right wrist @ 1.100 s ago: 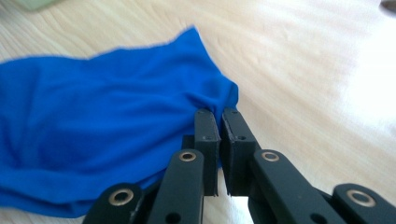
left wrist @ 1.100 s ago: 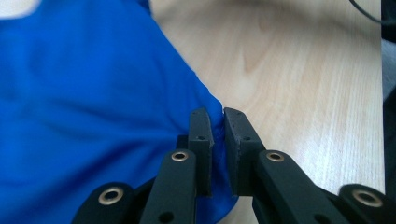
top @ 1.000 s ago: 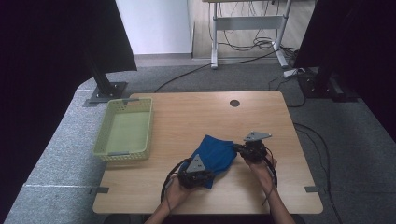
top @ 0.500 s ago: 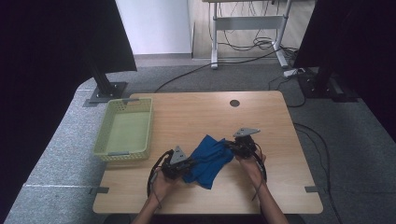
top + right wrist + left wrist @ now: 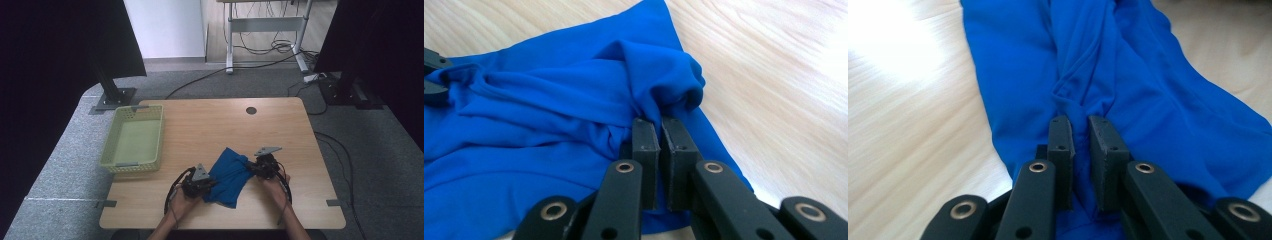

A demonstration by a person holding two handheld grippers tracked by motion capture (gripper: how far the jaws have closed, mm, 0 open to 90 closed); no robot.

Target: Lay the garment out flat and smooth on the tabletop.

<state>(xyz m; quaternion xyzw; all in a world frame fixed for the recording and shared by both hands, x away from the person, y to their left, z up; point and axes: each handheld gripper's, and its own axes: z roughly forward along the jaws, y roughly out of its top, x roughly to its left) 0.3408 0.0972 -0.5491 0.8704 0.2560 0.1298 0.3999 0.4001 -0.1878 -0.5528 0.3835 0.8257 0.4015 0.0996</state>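
Note:
A blue cloth (image 5: 229, 173) lies crumpled on the wooden table (image 5: 210, 125), near the front edge. My left gripper (image 5: 208, 183) is shut on the cloth's left end; in the left gripper view its jaws (image 5: 1080, 127) pinch a gathered fold of the blue cloth (image 5: 1128, 75). My right gripper (image 5: 253, 168) is shut on the right end, where its jaws (image 5: 660, 125) clamp a bunched corner of the blue cloth (image 5: 549, 115). The fabric sags in folds between the two grippers and rests on the tabletop.
A pale green basket (image 5: 131, 164) stands at the table's left side, with nothing in it. A round cable hole (image 5: 251, 110) sits near the far edge. Black stands and cables are on the floor beyond the table.
Both hands have come down toward the tabletop with the cloth still pinched. The cloth now rests lower and flatter on the table between them.

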